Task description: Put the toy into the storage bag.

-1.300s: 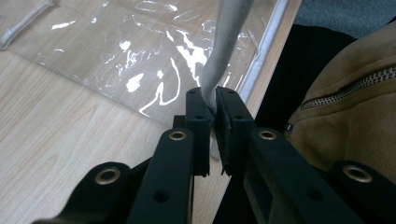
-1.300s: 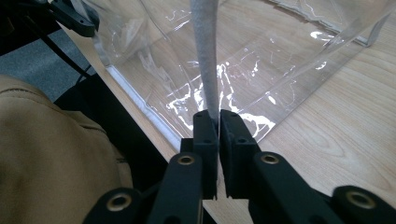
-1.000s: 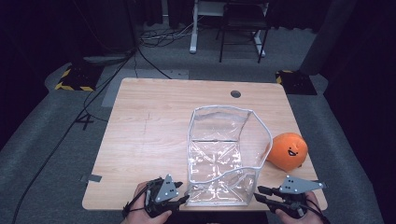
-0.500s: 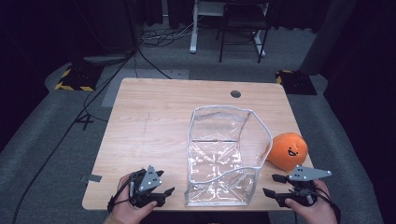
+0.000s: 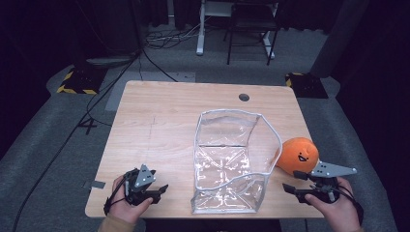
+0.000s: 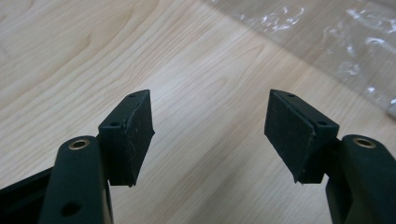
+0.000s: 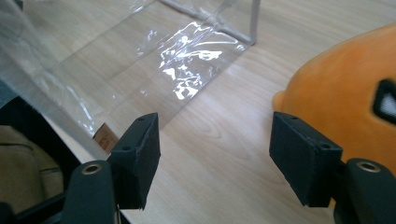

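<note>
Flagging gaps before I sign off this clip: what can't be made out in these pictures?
- Orange plush toy: its near side is hidden by the right gripper in the high view; the right gripper view's edge cuts off most of it.
- Clear plastic bag: the left gripper view shows just a corner, cut by the frame.
- Small brown tag near the bag: too small to read.

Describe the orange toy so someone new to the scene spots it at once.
Start at the wooden table and find the clear plastic bag standing open near its front edge. Beside the bag's right side, by the table's right edge, sits the orange plush toy: round, soft, with a dark printed face, the one brightly coloured thing there.
</note>
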Available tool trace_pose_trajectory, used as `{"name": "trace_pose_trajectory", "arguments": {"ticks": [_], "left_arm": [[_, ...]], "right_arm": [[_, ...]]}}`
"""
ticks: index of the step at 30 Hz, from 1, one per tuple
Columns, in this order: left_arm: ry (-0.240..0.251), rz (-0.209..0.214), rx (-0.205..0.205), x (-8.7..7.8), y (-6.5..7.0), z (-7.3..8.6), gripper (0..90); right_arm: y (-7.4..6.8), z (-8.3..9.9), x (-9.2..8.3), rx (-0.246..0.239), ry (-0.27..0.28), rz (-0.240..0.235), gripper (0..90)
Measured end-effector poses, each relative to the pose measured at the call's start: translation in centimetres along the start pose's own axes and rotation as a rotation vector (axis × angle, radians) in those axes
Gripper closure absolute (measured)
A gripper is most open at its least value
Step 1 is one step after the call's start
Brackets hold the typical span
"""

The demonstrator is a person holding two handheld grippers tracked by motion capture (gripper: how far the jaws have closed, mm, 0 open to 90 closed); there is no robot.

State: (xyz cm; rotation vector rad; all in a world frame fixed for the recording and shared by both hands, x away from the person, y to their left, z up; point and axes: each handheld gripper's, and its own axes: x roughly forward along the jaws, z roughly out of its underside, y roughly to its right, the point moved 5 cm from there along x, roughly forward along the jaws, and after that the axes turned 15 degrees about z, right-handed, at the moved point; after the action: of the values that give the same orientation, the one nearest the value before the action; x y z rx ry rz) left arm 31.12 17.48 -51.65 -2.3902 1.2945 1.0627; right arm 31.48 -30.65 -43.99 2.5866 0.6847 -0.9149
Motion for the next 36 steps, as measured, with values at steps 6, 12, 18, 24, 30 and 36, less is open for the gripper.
{"name": "trace_pose_trajectory", "arguments": {"ticks": [6,12,18,24,30,36], "left_arm": [[0.001,-0.026,-0.058,-0.2,-1.6,1.6,33.2],[-0.004,-0.035,-0.105,-0.2,-2.6,2.9,33.1],[-0.01,-0.048,-0.137,-0.2,-3.4,3.9,31.7],[0.021,-0.048,-0.142,-0.5,-3.7,4.5,30.4],[0.033,-0.047,-0.139,-0.4,-3.9,4.5,28.9],[0.034,-0.046,-0.142,-0.4,-3.9,4.5,28.7]], "right_arm": [[1.4,-1.4,-0.1,-0.005,0.01,0.018,35.7],[3.2,-2.6,0.0,0.0,0.002,0.039,36.6],[4.9,-3.2,0.2,0.01,-0.024,0.059,37.7],[6.6,-3.6,0.6,0.016,-0.057,0.086,39.6],[8.5,-4.2,0.8,0.033,-0.065,0.115,42.6],[10.2,-4.6,0.7,0.059,-0.059,0.145,45.3]]}}
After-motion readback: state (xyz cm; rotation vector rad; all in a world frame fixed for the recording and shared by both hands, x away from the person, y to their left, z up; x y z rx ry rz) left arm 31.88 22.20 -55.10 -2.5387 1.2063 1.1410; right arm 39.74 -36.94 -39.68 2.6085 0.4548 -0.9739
